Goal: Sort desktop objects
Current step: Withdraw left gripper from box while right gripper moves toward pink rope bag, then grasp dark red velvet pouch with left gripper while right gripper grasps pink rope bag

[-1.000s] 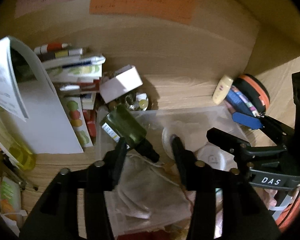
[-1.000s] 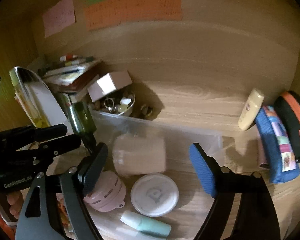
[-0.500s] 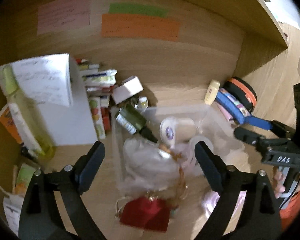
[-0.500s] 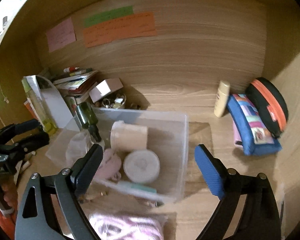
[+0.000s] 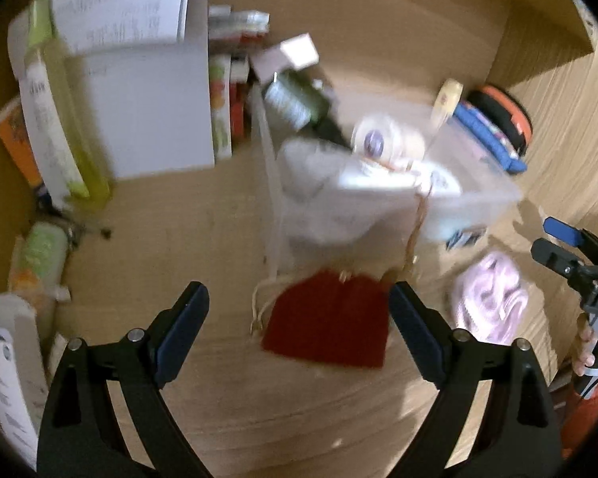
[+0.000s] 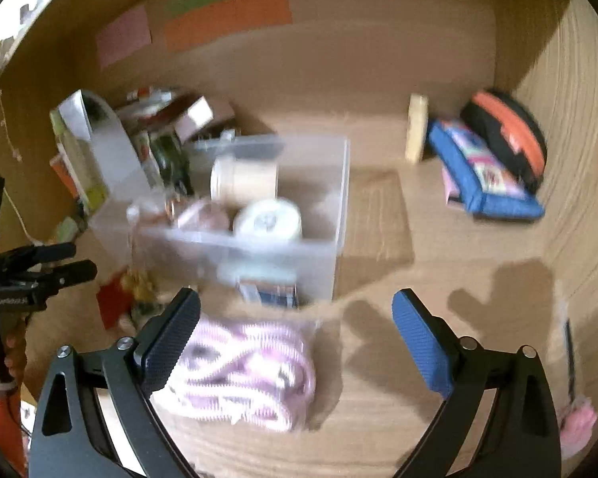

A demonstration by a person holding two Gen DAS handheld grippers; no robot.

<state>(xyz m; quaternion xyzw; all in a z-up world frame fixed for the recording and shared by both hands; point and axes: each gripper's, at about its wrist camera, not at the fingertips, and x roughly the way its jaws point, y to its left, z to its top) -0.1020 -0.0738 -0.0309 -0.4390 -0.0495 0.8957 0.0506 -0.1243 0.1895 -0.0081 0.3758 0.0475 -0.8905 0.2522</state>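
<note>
One clear bin (image 6: 259,239), two tools (image 5: 299,318) (image 6: 295,322).

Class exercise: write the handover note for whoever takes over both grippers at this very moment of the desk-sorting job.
Left gripper: open, holding nothing, above the red pouch on the desk.
Right gripper: jaws opening, holding nothing; the pink-and-white coiled bundle lies on the desk below its left finger.
Clear plastic bin: behind both, holding a beige jar, a white round tub, a green bottle and a white bag.
Done: those items are binned.
Left: pouch, bundle, and likely the blue pencil case and orange-and-black case by the right wall.
</note>
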